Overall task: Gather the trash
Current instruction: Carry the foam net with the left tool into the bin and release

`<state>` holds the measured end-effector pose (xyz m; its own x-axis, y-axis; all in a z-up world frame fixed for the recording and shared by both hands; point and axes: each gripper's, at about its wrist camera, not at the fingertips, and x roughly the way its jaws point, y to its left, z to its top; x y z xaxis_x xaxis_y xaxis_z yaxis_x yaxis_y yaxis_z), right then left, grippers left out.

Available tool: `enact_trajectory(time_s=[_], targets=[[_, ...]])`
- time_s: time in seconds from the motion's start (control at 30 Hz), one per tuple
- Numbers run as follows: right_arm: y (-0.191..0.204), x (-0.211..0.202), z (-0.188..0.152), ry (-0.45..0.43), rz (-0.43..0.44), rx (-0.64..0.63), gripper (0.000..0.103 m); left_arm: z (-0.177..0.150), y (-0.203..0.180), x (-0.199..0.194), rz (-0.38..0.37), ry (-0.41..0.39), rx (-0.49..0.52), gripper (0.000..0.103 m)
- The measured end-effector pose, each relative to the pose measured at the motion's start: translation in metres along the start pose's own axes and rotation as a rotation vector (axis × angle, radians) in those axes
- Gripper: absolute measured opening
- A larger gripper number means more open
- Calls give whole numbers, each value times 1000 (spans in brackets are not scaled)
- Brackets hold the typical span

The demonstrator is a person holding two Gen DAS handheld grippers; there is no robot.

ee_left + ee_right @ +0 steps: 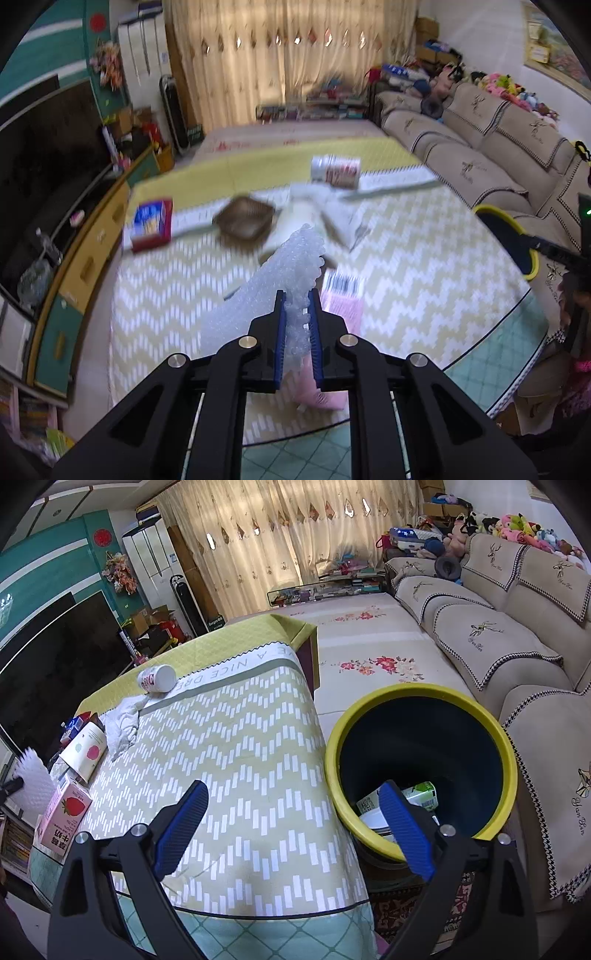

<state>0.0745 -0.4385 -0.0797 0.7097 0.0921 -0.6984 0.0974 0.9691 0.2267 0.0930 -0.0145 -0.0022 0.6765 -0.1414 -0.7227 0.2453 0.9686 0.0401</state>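
Observation:
My left gripper (297, 295) is shut on a sheet of clear bubble wrap (295, 254), which stands up between the blue pads above the table. The same bubble wrap (35, 775) shows at the far left of the right wrist view. Under it lies a pink strawberry milk carton (341, 306) (64, 812). My right gripper (293, 788) stands open and empty over the table's near edge, beside a dark bin with a yellow rim (421, 694) (495, 214). A green-and-white carton (421, 794) lies inside the bin.
On the chevron tablecloth (240, 757) are a tipped white cup (157, 679), a crumpled white cloth (120, 720), a brown basket (245, 219), a red-and-blue box (151, 225) and a white packet with coloured dots (85, 757). A sofa (517, 646) runs along the right; a TV (48, 155) is left.

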Motion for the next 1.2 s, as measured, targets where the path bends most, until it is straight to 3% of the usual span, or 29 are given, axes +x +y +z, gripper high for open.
enact_trajectory(time_s=[0.27, 0.43, 0.93, 1.2], targets=[[-10, -12, 4, -32, -3, 18, 89, 50, -42, -43, -46, -160, 106, 12], [-30, -26, 5, -61, -36, 43, 89, 77, -81, -37, -132, -183, 156, 12], [-115, -75, -7, -136, -221, 150, 89, 149, -291, 89, -494, -31, 356, 12], [-152, -83, -18, -127, -261, 207, 89, 164, -402, 148, -619, 83, 387, 12]])
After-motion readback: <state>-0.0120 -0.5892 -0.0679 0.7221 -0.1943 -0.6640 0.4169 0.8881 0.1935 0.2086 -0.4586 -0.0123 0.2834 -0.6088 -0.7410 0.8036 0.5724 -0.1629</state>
